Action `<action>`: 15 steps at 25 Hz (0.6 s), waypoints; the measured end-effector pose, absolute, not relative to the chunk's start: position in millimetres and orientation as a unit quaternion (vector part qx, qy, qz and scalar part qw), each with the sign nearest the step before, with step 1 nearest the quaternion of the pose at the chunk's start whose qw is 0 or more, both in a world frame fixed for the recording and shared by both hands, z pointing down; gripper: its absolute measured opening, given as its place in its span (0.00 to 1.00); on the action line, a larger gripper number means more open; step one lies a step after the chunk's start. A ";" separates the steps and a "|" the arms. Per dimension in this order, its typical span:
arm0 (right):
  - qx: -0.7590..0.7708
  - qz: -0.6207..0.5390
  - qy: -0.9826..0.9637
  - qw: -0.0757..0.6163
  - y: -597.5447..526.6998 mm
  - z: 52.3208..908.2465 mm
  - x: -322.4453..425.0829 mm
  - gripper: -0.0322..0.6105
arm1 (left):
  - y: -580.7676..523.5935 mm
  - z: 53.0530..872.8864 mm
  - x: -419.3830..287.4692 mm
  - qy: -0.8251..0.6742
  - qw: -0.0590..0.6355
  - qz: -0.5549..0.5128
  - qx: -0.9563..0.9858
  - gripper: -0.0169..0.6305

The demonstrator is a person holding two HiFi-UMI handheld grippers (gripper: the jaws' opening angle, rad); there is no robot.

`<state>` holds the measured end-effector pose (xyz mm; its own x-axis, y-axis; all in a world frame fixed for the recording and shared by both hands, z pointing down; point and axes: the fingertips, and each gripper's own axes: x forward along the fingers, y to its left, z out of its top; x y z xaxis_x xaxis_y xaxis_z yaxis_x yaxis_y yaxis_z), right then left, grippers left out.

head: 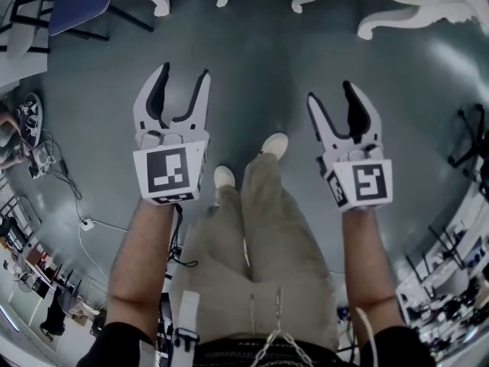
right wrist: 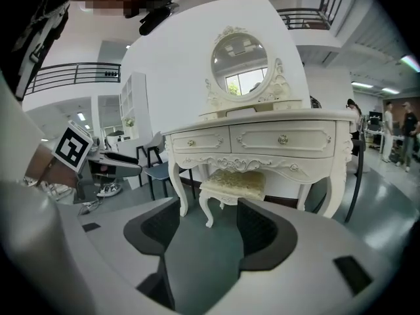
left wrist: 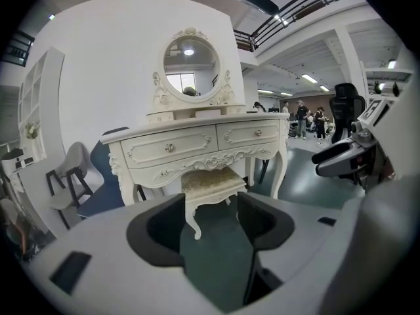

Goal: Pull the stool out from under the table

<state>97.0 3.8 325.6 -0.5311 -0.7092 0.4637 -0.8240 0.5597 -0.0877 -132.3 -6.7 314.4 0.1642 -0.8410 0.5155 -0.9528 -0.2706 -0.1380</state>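
Left gripper (head: pixel 183 71): jaws spread, nothing between them; held out over the floor (head: pixel 252 90).
Right gripper (head: pixel 332 94): also spread and empty; beside the left, pointing the same way.
Risk, snag: the stool (left wrist: pixel 211 182) sits close between the front legs of the dressing table (left wrist: pixel 197 143). A pull off to one side could likely swing a curved stool leg (left wrist: pixel 192 218) into a table leg.
Risk, tip: a high grip on the seat edge while the feet drag on the floor could rock the stool forward.
Risk, slip: the glossy carved frame looks hard to pinch, and a shallow bite may let go partway through the pull.
Risk, knock-on: a jolt to the table could shake the oval mirror (left wrist: pixel 190 61) on top.
Stool vs grippers: straight ahead of both and well apart, not yet within reach.
Stool vs table: tucked partway under the drawer front, seat just below the carved apron, front legs showing.
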 end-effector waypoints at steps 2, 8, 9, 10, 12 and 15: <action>0.443 0.145 -0.863 0.195 -3.4 327.4 98.2 0.44 | -12.2 313.8 -134.5 -0.599 0.112 0.252 0.752 0.41; 0.437 0.145 -0.862 0.214 -5.6 345.0 97.6 0.44 | -3.2 334.7 -141.9 -0.611 0.141 0.244 0.740 0.41; 0.436 0.143 -0.862 0.215 -7.7 347.1 96.1 0.44 | -2.8 335.7 -145.6 -0.613 0.138 0.246 0.737 0.41; 0.437 0.140 -0.862 0.215 -11.1 348.7 95.4 0.44 | -3.6 336.7 -149.2 -0.615 0.136 0.250 0.735 0.41; 0.447 0.140 -0.857 0.216 -18.6 352.6 98.5 0.44 | -5.5 340.7 -153.9 -0.614 0.136 0.258 0.733 0.41; 0.467 0.151 -0.844 0.216 -24.8 360.3 105.2 0.44 | -5.0 351.7 -154.6 -0.607 0.137 0.268 0.736 0.41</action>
